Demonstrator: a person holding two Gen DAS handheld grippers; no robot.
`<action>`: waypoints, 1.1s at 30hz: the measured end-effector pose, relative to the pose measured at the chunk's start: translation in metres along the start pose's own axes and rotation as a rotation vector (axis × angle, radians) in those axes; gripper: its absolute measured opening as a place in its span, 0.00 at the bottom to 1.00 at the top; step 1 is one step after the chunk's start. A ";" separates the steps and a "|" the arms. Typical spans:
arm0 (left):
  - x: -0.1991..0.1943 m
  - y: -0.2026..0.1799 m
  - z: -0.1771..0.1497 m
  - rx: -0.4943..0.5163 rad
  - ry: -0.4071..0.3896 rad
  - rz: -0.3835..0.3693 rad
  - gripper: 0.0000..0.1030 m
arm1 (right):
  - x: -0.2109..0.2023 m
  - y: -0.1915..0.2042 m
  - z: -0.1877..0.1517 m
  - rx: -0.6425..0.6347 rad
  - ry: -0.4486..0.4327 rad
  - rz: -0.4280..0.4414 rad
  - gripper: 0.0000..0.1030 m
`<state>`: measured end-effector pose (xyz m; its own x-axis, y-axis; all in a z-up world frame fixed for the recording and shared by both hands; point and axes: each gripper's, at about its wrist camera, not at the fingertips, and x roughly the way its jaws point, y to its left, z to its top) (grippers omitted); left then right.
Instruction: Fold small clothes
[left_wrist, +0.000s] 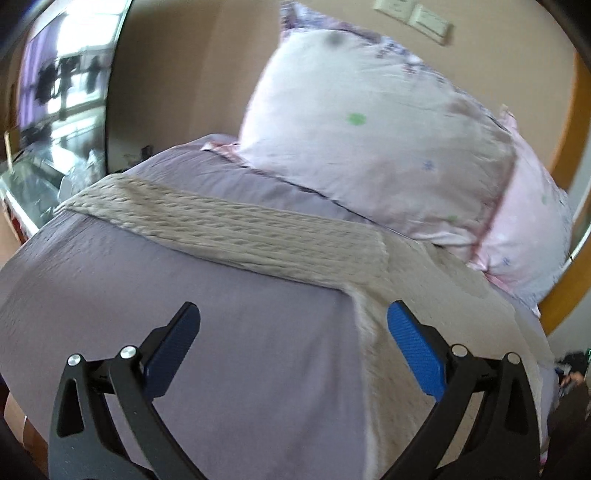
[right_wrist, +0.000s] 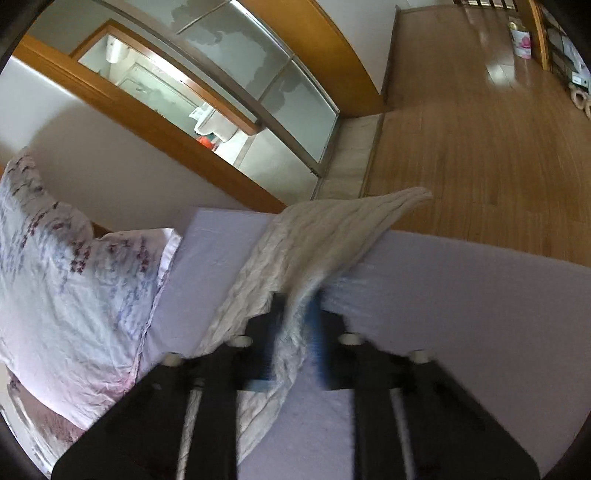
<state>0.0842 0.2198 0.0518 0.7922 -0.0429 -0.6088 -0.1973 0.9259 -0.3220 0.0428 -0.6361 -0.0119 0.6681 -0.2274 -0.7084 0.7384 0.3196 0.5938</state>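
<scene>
A beige textured knit garment (left_wrist: 236, 229) lies spread across the lilac bed sheet (left_wrist: 147, 280), one band running left to right and another part running down toward my right finger. My left gripper (left_wrist: 293, 321) is open and empty, hovering just above the sheet beside the garment. In the right wrist view my right gripper (right_wrist: 295, 314) is shut on the same beige garment (right_wrist: 317, 236), whose cloth passes between the blue pads and drapes up over the bed's edge, lifted off the sheet (right_wrist: 461, 295).
A large floral pillow (left_wrist: 369, 122) leans at the head of the bed and also shows in the right wrist view (right_wrist: 66, 295). A wooden floor (right_wrist: 480, 147) lies beyond the bed. A sliding glass door (right_wrist: 258, 92) stands in a wooden frame.
</scene>
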 end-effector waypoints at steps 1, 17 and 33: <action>0.000 0.007 0.001 -0.017 0.002 -0.002 0.98 | 0.001 0.002 0.002 -0.015 0.000 -0.007 0.11; 0.039 0.117 0.043 -0.417 0.024 0.061 0.97 | -0.113 0.283 -0.378 -1.210 0.269 0.591 0.15; 0.058 0.159 0.063 -0.596 -0.003 0.022 0.79 | -0.113 0.246 -0.344 -1.117 0.302 0.542 0.72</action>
<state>0.1350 0.3884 0.0108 0.7853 -0.0241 -0.6186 -0.5036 0.5564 -0.6609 0.1174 -0.2156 0.0825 0.7027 0.3441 -0.6227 -0.1966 0.9351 0.2948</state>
